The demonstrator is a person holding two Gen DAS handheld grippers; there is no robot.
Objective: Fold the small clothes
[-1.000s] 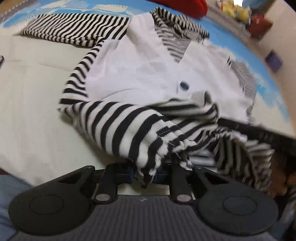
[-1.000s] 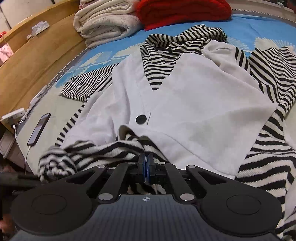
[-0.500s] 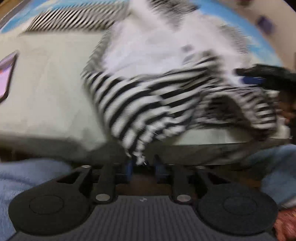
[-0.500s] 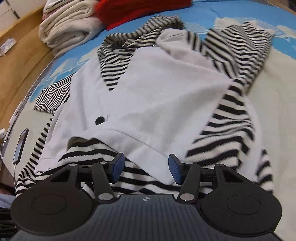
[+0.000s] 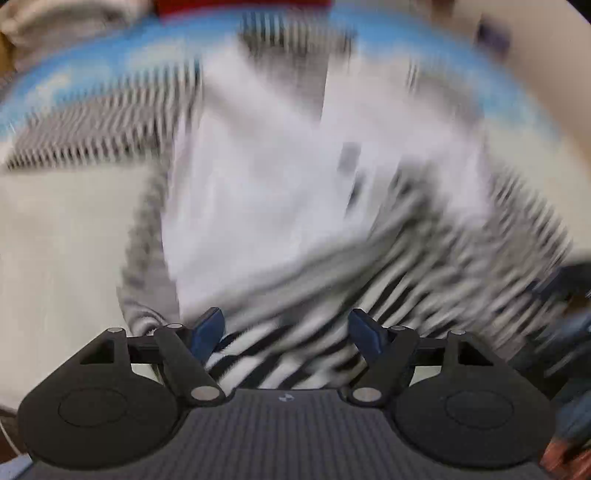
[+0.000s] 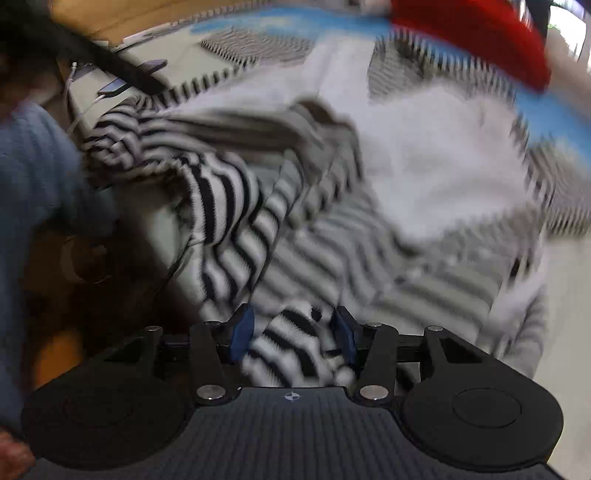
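Note:
A small white cardigan with black-and-white striped sleeves, collar and hem [image 5: 266, 192] lies on the bed, also seen in the right wrist view [image 6: 436, 170]. Both views are motion-blurred. My left gripper [image 5: 290, 330] is open, its blue pads apart over the striped hem [image 5: 280, 354] at the near edge. My right gripper [image 6: 293, 332] is open, with a bunched striped fold [image 6: 291, 343] lying between its pads. The striped hem is rumpled and folded up over the white front [image 6: 229, 206].
A red garment [image 6: 472, 33] lies at the far end on a blue patterned sheet [image 5: 110, 55]. Phones [image 6: 114, 86] with cables lie at the bed's left edge. A wooden bed frame [image 6: 92, 18] runs behind. A blue sleeve [image 6: 33, 177] is at left.
My left gripper let go of the striped sleeve and opened. My right gripper opened half a second ago and has shifted left over the bunched hem. Both cameras are moving fast.

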